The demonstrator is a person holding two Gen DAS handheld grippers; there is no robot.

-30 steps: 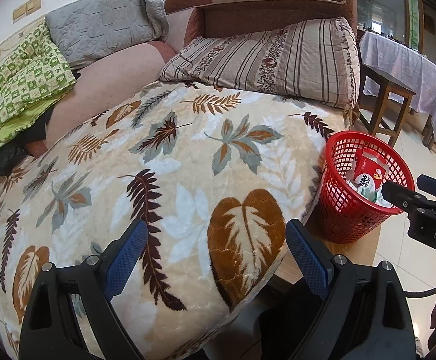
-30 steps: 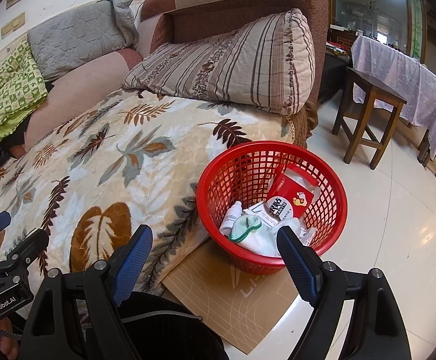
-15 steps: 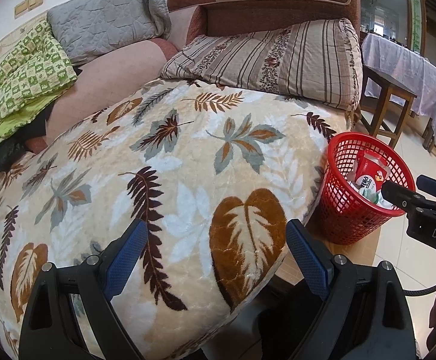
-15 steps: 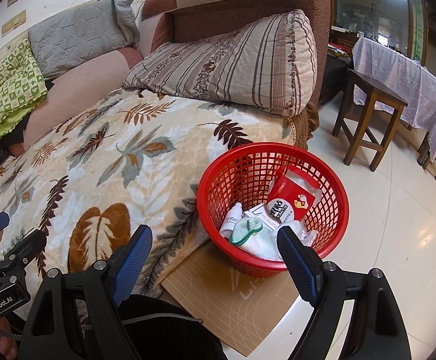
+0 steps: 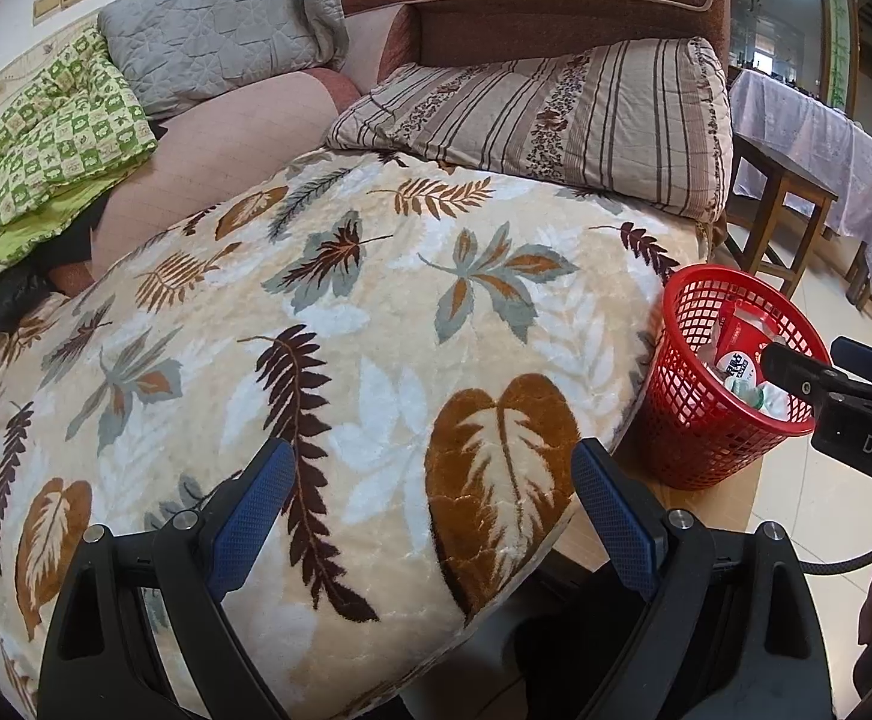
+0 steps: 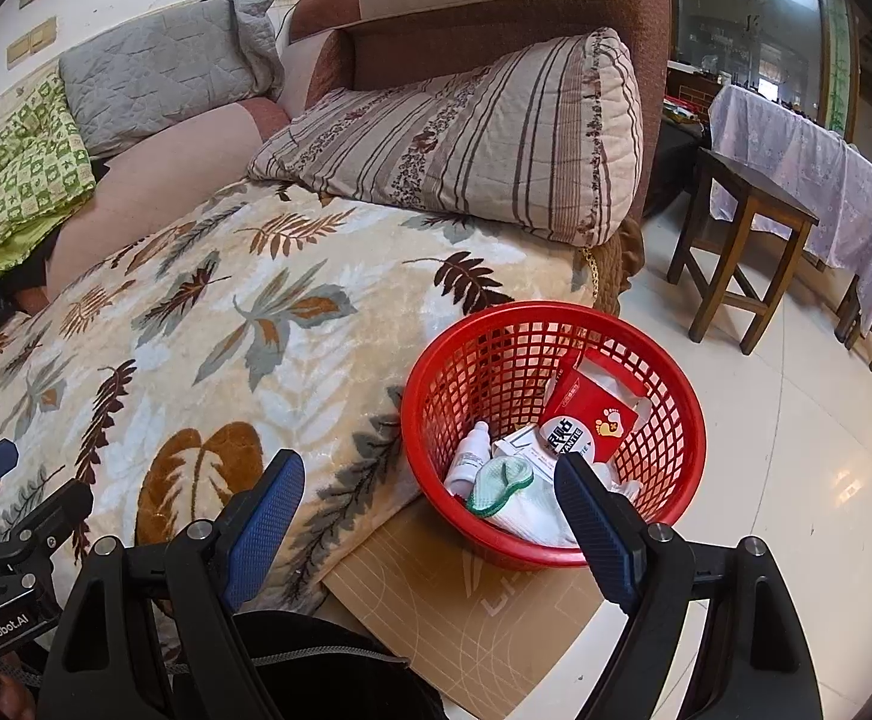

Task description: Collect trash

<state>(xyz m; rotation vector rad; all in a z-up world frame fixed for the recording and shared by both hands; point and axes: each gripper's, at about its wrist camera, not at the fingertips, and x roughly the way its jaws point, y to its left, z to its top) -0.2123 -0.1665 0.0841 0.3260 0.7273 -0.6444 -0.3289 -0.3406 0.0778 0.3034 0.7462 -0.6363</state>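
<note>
Little has moved since the earlier frames: both views have drifted only slightly, and the red basket (image 6: 553, 438) sits a touch lower and further right in the right wrist view than a second ago.

Seen from the left wrist, the left gripper (image 5: 432, 501) fills the bottom of the frame with its blue-padded fingers spread wide and nothing between them, hanging over the leaf-patterned blanket (image 5: 315, 348) that covers the sofa seat. At the right edge of that frame the basket (image 5: 730, 378) stands beside the blanket's edge, with the tip of the other gripper in front of it.

From the right wrist, the right gripper (image 6: 429, 507) is also wide and empty, its right finger overlapping the near rim of the basket in the lower middle of the frame. Collected trash lies inside the basket: a red packet (image 6: 589, 414) leaning against the far wall, a small white bottle (image 6: 469, 462), a green-and-white wrapper (image 6: 502, 480) and white paper underneath. A sheet of brown cardboard (image 6: 466, 612) carries the basket on the pale tiled floor (image 6: 796, 480).

Towards the upper middle, a striped pillow (image 6: 466, 132) rests against the sofa's brown armrest; a grey quilted cushion (image 6: 159, 84) and a green checked quilt (image 6: 9, 180) lie at the upper left. A wooden stool (image 6: 742, 240) and a cloth-covered table (image 6: 808, 162) stand at the right.
</note>
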